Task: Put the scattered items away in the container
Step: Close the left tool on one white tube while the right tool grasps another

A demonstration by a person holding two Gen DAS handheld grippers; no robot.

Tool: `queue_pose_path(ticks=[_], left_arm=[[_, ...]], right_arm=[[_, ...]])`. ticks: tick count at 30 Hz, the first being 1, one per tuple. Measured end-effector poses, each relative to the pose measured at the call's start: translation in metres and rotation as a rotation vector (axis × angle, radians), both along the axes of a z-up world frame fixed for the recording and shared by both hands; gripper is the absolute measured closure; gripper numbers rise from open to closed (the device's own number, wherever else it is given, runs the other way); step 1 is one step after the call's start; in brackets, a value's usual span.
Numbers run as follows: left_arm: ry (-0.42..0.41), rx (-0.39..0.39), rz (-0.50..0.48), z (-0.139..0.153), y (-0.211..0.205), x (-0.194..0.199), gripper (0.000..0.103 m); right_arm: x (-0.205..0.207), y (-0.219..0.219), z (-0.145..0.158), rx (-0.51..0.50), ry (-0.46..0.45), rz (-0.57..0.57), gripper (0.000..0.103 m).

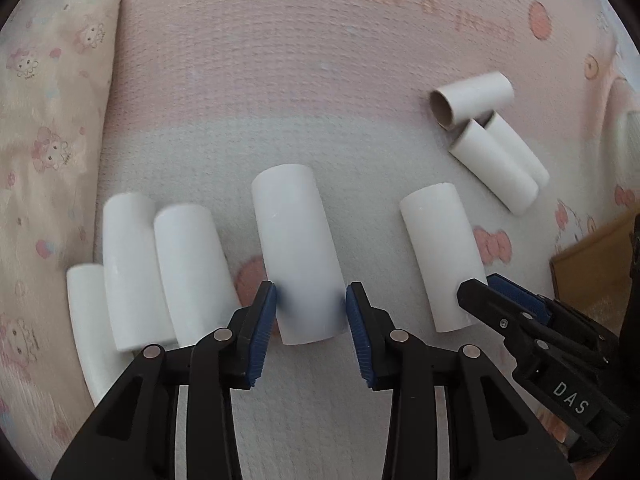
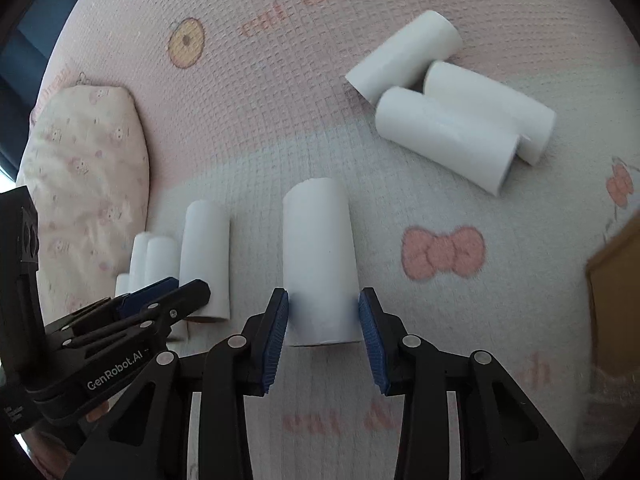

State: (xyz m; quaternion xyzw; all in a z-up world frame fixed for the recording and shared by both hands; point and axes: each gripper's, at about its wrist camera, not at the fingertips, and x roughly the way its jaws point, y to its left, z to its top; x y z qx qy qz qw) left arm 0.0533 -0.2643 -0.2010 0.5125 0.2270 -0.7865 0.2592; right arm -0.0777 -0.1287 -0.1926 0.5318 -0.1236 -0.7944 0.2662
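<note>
Several white cardboard tubes lie on a pink and grey cartoon-print mat. My left gripper (image 1: 311, 312) has its blue pads on both sides of the near end of one tube (image 1: 296, 248), touching it. My right gripper (image 2: 323, 316) likewise clasps the near end of another tube (image 2: 320, 256), which also shows in the left wrist view (image 1: 438, 256). The tubes rest on the mat. Three tubes (image 1: 132, 268) lie left of the left gripper. Three more (image 2: 448, 108) lie in a pile far right.
A brown cardboard box (image 2: 616, 292) sits at the right edge, also in the left wrist view (image 1: 596, 268). A patterned pillow (image 1: 48, 120) lies along the left side of the mat. The left gripper's body (image 2: 120, 320) shows beside the right one.
</note>
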Motion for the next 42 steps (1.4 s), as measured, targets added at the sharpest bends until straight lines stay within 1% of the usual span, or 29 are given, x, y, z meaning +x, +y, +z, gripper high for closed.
queue_pose_path(ticks=[5, 8, 10, 11, 12, 13, 14, 15, 19, 26, 31, 34, 36, 39, 42], left_arm=[[-0.003, 0.051, -0.02, -0.001, 0.026, 0.003, 0.063], [-0.028, 0.071, -0.041, 0.0, 0.03, 0.003, 0.063], [-0.035, 0.087, -0.05, 0.003, 0.026, 0.008, 0.063], [-0.024, 0.093, -0.06, 0.005, 0.024, 0.009, 0.062], [-0.009, 0.095, -0.07, 0.008, 0.024, 0.008, 0.06], [-0.006, 0.091, -0.07, 0.01, 0.023, 0.008, 0.052], [-0.013, 0.084, -0.064, 0.01, 0.021, 0.006, 0.048], [-0.023, 0.079, -0.058, 0.01, 0.018, 0.004, 0.047], [-0.034, 0.086, -0.041, 0.002, 0.003, -0.007, 0.047], [-0.044, 0.157, 0.011, -0.018, -0.019, -0.018, 0.047], [-0.032, 0.199, 0.017, -0.029, -0.021, -0.016, 0.049], [-0.037, 0.171, -0.002, -0.03, -0.017, -0.017, 0.053], [-0.04, 0.169, -0.009, -0.03, -0.016, -0.017, 0.054], [-0.05, 0.171, -0.027, -0.031, -0.014, -0.019, 0.054], [-0.057, 0.144, -0.048, -0.03, -0.008, -0.02, 0.054]], right_arm=[[0.018, 0.026, -0.004, -0.032, -0.071, -0.042, 0.069], [0.025, 0.035, -0.004, -0.042, -0.113, -0.053, 0.069], [0.028, 0.04, 0.001, -0.038, -0.101, -0.051, 0.069], [0.027, 0.04, 0.003, -0.038, -0.093, -0.056, 0.068], [0.026, 0.041, 0.008, -0.042, -0.081, -0.064, 0.068], [0.023, 0.041, 0.01, -0.038, -0.085, -0.066, 0.065], [0.02, 0.039, 0.012, -0.028, -0.093, -0.065, 0.062], [0.017, 0.036, 0.013, -0.016, -0.097, -0.06, 0.061], [0.005, 0.022, 0.016, 0.016, -0.076, -0.033, 0.059], [-0.02, -0.003, -0.004, 0.069, -0.147, 0.031, 0.056], [-0.023, -0.014, -0.015, 0.099, -0.167, 0.046, 0.053], [-0.02, -0.021, -0.016, 0.143, -0.132, 0.071, 0.052], [-0.019, -0.023, -0.015, 0.162, -0.124, 0.082, 0.052], [-0.019, -0.022, -0.015, 0.149, -0.137, 0.073, 0.052], [-0.018, -0.019, -0.015, 0.136, -0.148, 0.066, 0.052]])
